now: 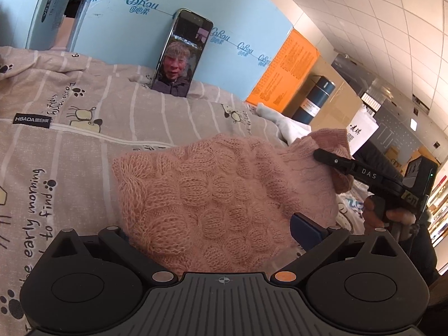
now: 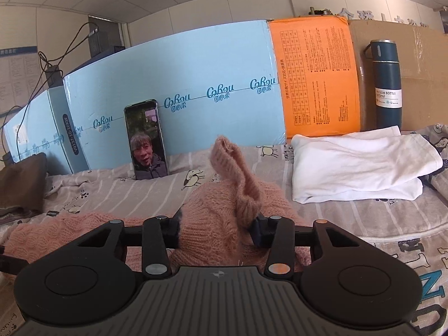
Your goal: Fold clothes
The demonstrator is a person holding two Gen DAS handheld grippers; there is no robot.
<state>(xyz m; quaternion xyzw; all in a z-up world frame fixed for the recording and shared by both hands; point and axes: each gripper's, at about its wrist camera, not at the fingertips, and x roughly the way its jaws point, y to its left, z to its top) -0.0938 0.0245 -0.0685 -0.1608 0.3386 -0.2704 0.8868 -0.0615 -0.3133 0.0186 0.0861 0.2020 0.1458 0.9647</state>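
**Pink sweater on a printed bed cover, cuff raised in the right jaws**

The surface is a bed under a grey striped cover (image 1: 70,98) printed with cartoon sheep and paw marks. In the right wrist view a brown cloth (image 2: 22,179) lies at 9 o'clock, with black cables (image 2: 56,50) hanging above it. Cartons line the far edge at 12 o'clock beneath a tiled ceiling: a pale blue carton (image 2: 196,70) with a phone (image 2: 147,140) propped against it, then an orange carton (image 2: 316,78), then a plain brown carton (image 2: 420,56). A dark teal flask (image 2: 387,84) stands at 2 o'clock, and a folded white garment (image 2: 358,165) lies before it.

The pink cable-knit sweater (image 1: 210,190) lies at the cover's centre. In the right wrist view its long axis runs from 9 o'clock toward the middle, and one ribbed cuff (image 2: 224,151) stands up, pointing to 12 o'clock.

Readable writing: "HBADA" on a black tag, "the early morning" and "to find" on the cover, "CoRou" along the blue carton, "VACUUM BOTTLE 500ml" on the flask, "DAS" on the right tool.

The left gripper (image 1: 210,224) has its jaws wide with the knit filling the gap; I cannot tell whether they press. The right gripper (image 2: 217,229) has its jaws partly closed, pinching bunched sweater below the cuff.
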